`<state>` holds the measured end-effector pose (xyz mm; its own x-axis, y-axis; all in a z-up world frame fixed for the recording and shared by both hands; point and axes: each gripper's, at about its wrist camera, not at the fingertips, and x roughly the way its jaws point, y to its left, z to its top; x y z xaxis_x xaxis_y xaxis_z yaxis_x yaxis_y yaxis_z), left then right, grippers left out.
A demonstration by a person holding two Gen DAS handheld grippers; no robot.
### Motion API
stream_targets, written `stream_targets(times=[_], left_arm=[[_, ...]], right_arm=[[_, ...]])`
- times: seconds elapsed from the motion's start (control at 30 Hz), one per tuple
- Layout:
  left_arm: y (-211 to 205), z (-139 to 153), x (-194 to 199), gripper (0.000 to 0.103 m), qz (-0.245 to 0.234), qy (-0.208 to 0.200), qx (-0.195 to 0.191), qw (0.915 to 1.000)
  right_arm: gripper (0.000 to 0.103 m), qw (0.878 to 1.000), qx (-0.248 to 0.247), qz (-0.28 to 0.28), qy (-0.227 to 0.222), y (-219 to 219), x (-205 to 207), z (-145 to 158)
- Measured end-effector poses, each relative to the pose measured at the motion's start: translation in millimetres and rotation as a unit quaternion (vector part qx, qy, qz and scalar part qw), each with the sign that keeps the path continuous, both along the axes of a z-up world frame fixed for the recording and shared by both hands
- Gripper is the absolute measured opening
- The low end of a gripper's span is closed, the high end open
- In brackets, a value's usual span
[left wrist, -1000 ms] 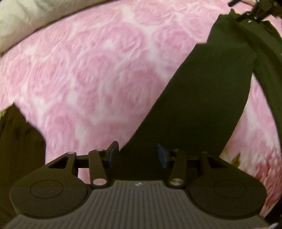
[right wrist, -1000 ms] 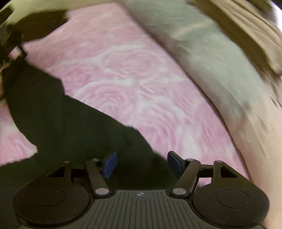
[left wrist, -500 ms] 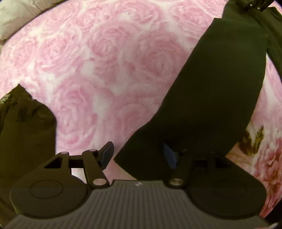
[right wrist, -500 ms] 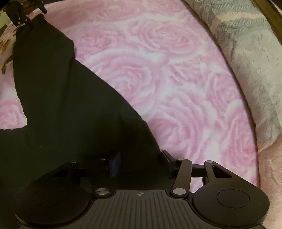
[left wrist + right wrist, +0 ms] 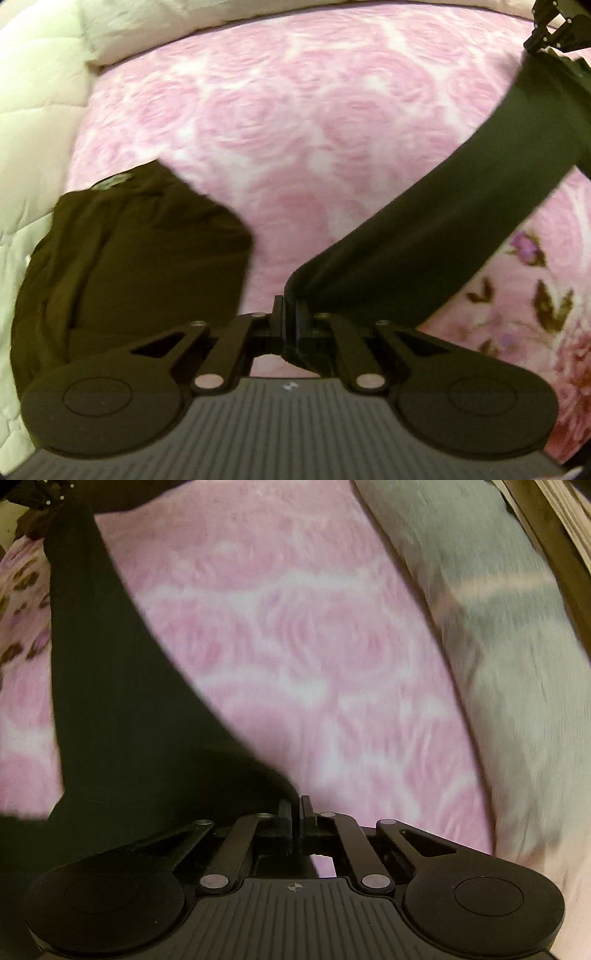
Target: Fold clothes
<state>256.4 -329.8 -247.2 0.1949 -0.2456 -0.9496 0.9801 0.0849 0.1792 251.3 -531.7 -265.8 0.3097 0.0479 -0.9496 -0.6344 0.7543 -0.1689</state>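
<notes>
A black garment (image 5: pixel 436 221) stretches in a taut band across the pink rose-print bedspread (image 5: pixel 295 122). My left gripper (image 5: pixel 290 314) is shut on one end of it. In the right wrist view the same black garment (image 5: pixel 110 686) runs from the upper left down to my right gripper (image 5: pixel 295 812), which is shut on its other corner. Each gripper shows small at the far end of the cloth in the other's view: the right gripper (image 5: pixel 550 29) and the left gripper (image 5: pixel 33 494). A folded dark garment (image 5: pixel 129 266) lies at the left.
A cream quilt (image 5: pixel 33 122) borders the bedspread on the left. A grey and pink blanket (image 5: pixel 509 638) lies along the right, with a wooden edge (image 5: pixel 546 535) beyond it. Pink bedspread shows between the two garments.
Both grippers have gone from open to shut, each pinching an end of the black garment. The cloth now hangs stretched between them and the views have shifted.
</notes>
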Motion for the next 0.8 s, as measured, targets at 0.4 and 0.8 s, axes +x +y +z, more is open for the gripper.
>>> stream_targets(times=[0.4, 0.8], left_arm=[[2, -31, 4, 0.004, -0.007, 0.033, 0.015, 0.9993], [2, -39, 0, 0.004, -0.007, 0.029, 0.017, 0.9994]], right_arm=[[0.001, 1.000, 0.016, -0.003, 0.004, 4, 11, -1], [0.057, 0.993, 0.022, 0.055, 0.105, 2, -11, -45]])
